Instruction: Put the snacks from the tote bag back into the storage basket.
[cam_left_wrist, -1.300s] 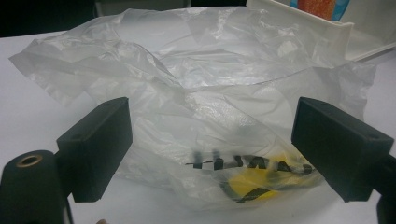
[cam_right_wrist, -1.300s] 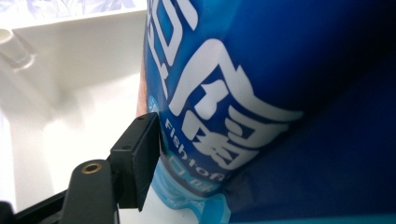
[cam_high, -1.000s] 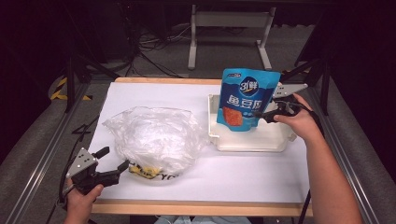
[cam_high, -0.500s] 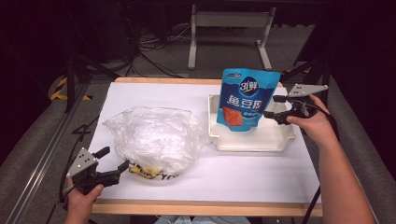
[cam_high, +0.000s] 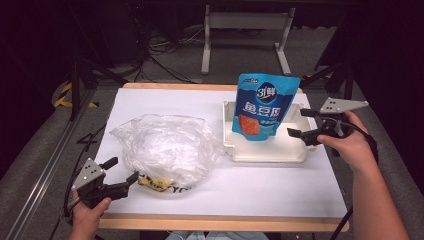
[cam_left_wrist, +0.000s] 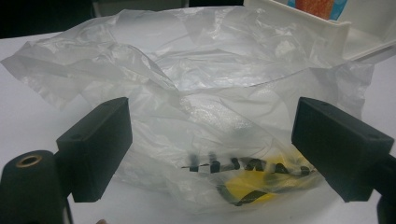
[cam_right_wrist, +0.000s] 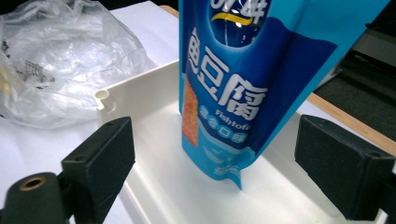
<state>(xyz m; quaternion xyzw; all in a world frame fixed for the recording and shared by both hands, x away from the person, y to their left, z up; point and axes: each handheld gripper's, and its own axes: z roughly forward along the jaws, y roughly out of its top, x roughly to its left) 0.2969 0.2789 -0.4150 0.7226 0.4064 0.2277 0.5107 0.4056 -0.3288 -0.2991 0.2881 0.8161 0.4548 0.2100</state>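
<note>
Nearest the person, at the table's front left corner, the left gripper rests in a hand with its jaws spread apart, nothing between them. Just ahead of it lies a crumpled clear plastic bag with black and yellow print at its near edge; in the left gripper view that bag sits beyond the two black pads, untouched by either.

Farther back and to the right stands a white tray, its left wall just beside the bag. A blue pouch with white lettering and an orange patch stands upright inside the tray, leaning toward its far wall. In the right gripper view the pouch rises between the pads, but clear of both, its bottom seam on the tray floor.

At the tray's right end the right gripper is held in a hand above the table edge; its jaws have just been opening and stand released, wide apart, near the pouch but not touching it.
</note>
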